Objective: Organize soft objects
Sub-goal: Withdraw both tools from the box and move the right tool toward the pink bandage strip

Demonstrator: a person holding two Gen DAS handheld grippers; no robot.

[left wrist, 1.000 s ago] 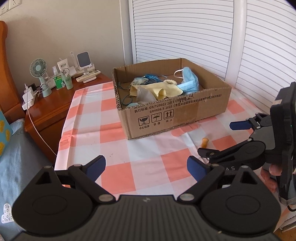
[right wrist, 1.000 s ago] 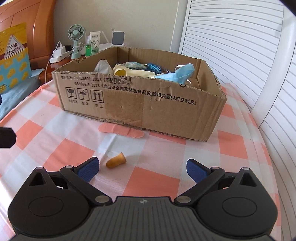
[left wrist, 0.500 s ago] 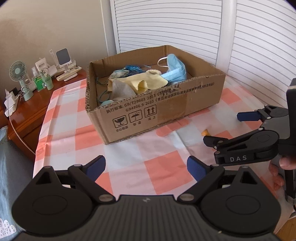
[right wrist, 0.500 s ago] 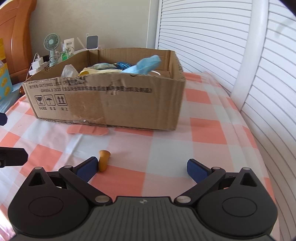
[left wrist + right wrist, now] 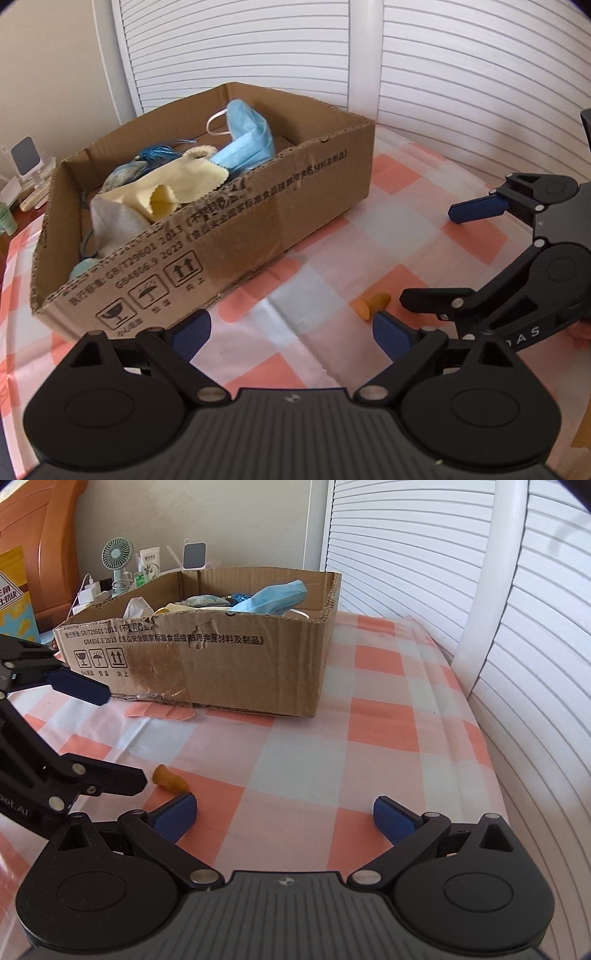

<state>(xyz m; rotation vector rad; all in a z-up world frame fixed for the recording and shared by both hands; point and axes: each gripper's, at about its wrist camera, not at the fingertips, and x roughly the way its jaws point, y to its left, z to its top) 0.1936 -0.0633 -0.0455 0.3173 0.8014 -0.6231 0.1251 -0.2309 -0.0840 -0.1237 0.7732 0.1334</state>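
Cardboard box (image 5: 236, 221): stands on the checked tablecloth (image 5: 325, 291); open at the top; serves as landmark for all else
Box contents: blue face mask (image 5: 245, 142) toward the far side; yellow cloth (image 5: 173, 186) near the middle; grey-white cloth (image 5: 112, 223) by the front wall; blue cord (image 5: 157, 152) behind the yellow cloth
Orange earplug (image 5: 170, 780): on the tablecloth, in front of the box and apart from it; lying on its side
Pink flat piece (image 5: 162, 712): on the cloth, touching the foot of the box's front wall
Left gripper (image 5: 291, 328): in front of the box; fingers spread wide, holding nothing
Right gripper (image 5: 286, 814): in front of the box; fingers released, nothing between them; its left pad (image 5: 176, 816) just beside the earplug
Small fan (image 5: 117, 558): behind the box, on a wooden nightstand (image 5: 48, 626)
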